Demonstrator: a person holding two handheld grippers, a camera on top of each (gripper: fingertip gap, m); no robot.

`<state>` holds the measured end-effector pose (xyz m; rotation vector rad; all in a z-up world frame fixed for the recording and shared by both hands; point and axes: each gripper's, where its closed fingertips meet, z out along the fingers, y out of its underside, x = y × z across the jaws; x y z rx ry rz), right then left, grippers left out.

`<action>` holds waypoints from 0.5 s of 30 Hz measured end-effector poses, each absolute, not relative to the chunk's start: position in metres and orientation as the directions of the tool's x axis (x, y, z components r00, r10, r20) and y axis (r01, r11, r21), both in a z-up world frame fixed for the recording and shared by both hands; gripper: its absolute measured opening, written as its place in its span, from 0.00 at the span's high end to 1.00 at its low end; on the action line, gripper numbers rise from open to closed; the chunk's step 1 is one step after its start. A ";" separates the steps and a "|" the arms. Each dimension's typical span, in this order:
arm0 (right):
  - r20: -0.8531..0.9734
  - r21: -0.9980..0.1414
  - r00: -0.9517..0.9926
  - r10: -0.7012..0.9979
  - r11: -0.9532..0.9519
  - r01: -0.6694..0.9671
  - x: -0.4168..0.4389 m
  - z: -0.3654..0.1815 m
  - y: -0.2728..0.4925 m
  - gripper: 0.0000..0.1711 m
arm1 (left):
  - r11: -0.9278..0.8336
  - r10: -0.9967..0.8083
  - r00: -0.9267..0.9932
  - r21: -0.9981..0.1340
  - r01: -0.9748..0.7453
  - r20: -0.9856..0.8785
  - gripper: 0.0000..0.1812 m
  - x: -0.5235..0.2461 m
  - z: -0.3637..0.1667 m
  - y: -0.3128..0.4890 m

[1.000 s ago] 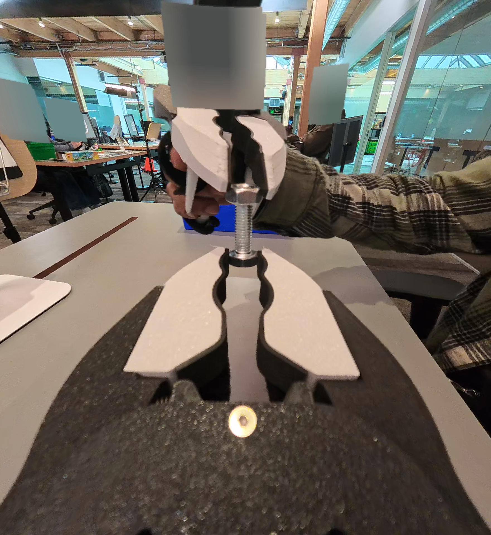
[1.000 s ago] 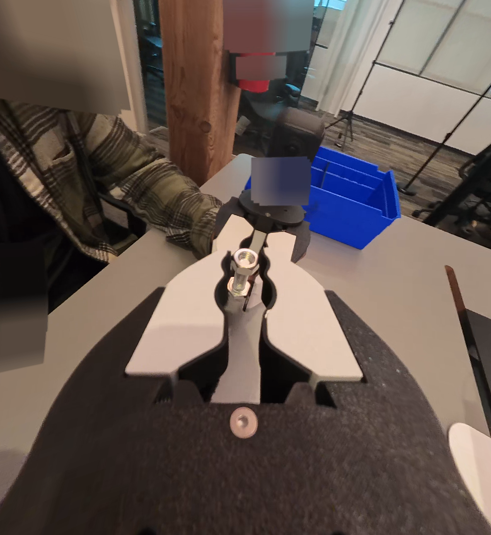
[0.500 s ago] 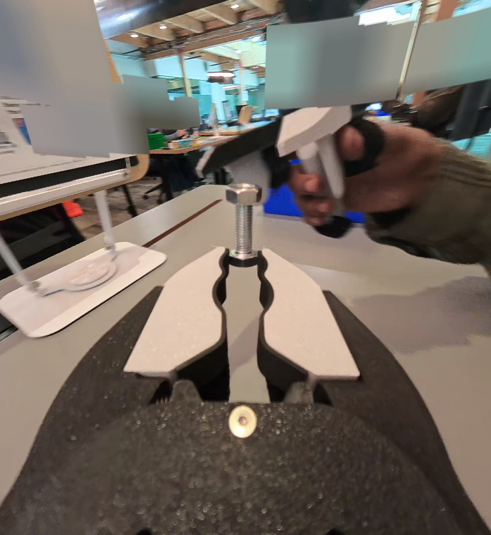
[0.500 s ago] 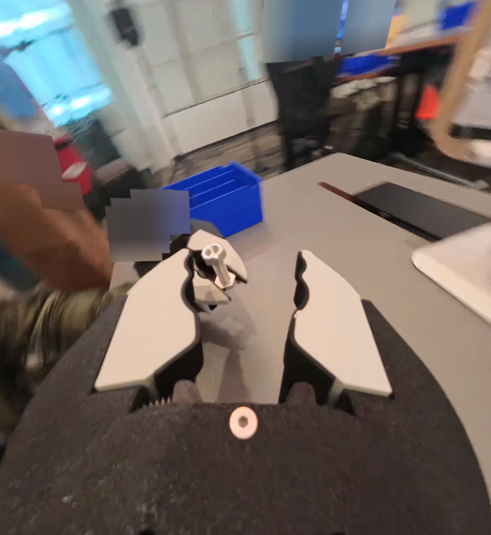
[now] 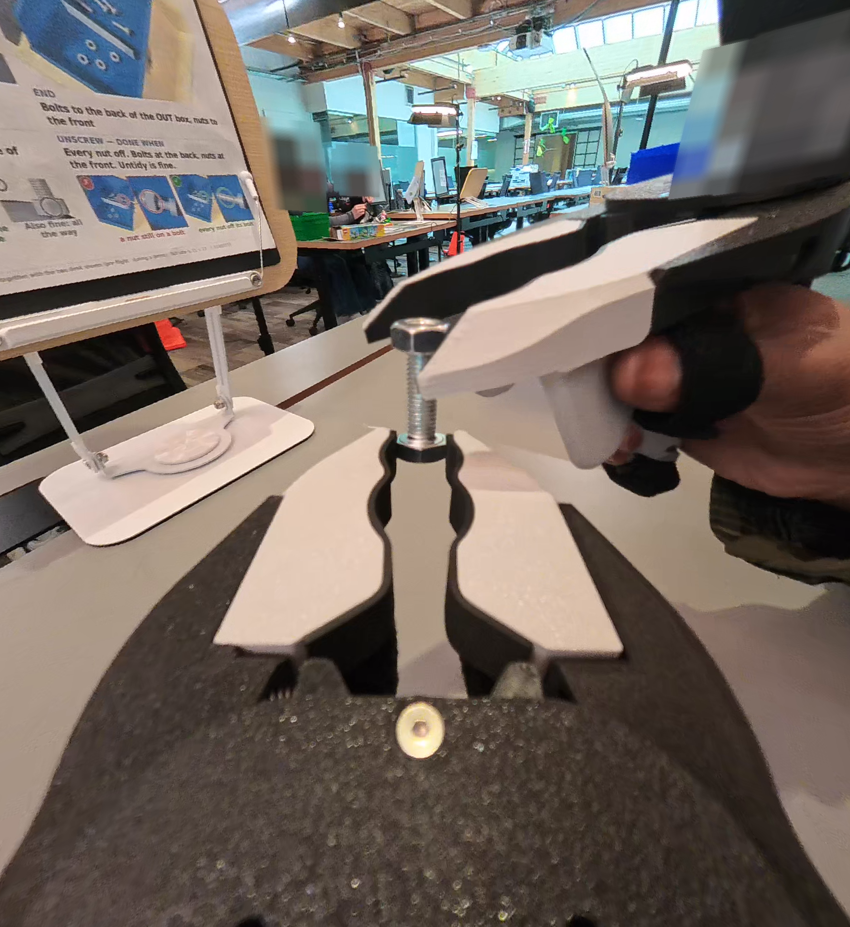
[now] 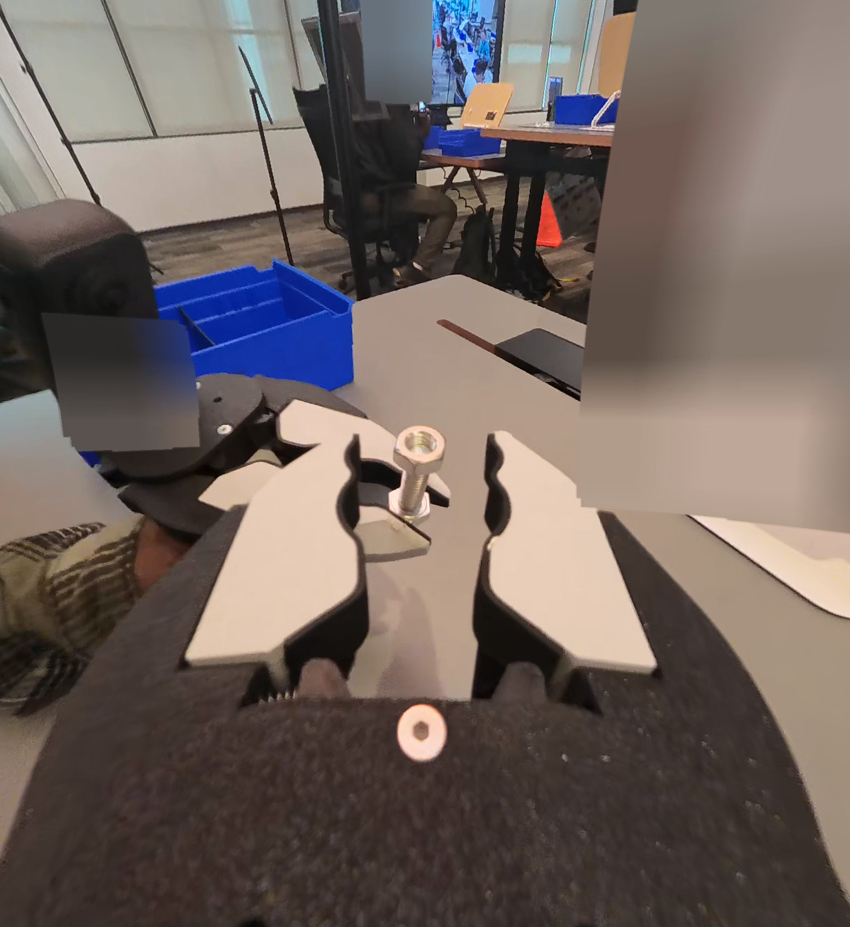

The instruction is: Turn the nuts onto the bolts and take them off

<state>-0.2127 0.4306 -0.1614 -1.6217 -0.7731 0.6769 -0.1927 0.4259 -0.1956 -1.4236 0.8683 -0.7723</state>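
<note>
Grey table [image 6: 412, 351] carries a blue bin [image 6: 262, 331] at its far edge and a white stand base [image 5: 177, 461] bearing a printed sheet. Left gripper [image 5: 420, 446], fingers drawn together, clamps the nut [image 5: 420, 441] at its tips; the bolt [image 5: 418, 386] stands upright, head uppermost, threaded into that nut. Right gripper [image 6: 420, 481] has its fingers spread apart on either side of the bolt head, gripping nothing.

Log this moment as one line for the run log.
left gripper: shut on nut | bolt: upright, head up | right gripper: open around bolt head | blue bin: behind
</note>
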 end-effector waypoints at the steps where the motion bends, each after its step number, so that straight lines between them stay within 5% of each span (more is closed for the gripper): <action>1: -0.004 -0.984 0.614 0.789 -0.112 0.137 -0.213 -0.161 0.430 0.76 | 0.020 -0.870 0.492 -0.998 -0.055 -0.045 0.90 -0.193 -0.195 0.425; 4: 0.046 -0.986 0.586 0.809 -0.058 0.157 -0.214 -0.156 0.427 0.88 | 0.013 -0.884 0.467 -0.999 -0.045 -0.032 0.90 -0.190 -0.195 0.423; 15: 0.051 -0.994 0.326 0.944 0.017 0.108 -0.214 -0.147 0.410 0.89 | -0.023 -0.945 0.326 -0.999 0.049 0.038 0.90 -0.186 -0.185 0.407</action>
